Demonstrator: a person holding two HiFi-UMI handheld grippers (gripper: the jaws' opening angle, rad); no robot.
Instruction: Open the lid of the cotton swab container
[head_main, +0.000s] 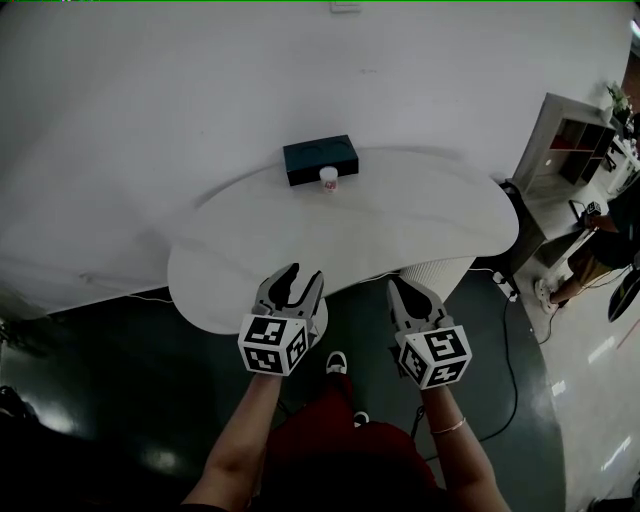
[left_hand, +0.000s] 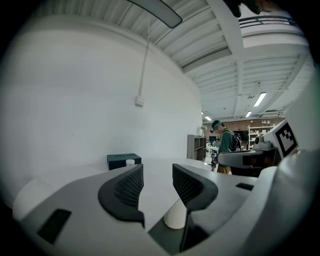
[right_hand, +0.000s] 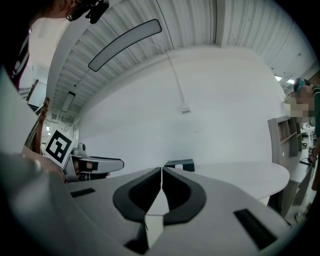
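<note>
Nearest, the left gripper (head_main: 300, 281) and the right gripper (head_main: 403, 292) hang side by side over the near edge of the table (head_main: 430, 225), both pointing across it towards the wall.

Left jaws stand partly apart with nothing between them. In the left gripper view (left_hand: 157, 175) only bare tabletop and the ribbed pedestal (left_hand: 175, 215) show through the gap. Right jaws are pressed together, tip against tip, and hold nothing, as the right gripper view (right_hand: 161, 172) shows.

The container (head_main: 328, 179) – a small white pot – stands at the far side of the table, right against the front of a dark box (head_main: 319, 158) and well apart from both grippers. From the left gripper it sits (left_hand: 130, 162) beyond and above the left-hand jaw, off the line of the gap, with the box (left_hand: 120, 160) behind it. From the right gripper it shows (right_hand: 178, 167) far off, just right of the seam where the jaws meet, before the box (right_hand: 182, 163). At this range its lid is too small to read – open or closed, I cannot tell.
</note>
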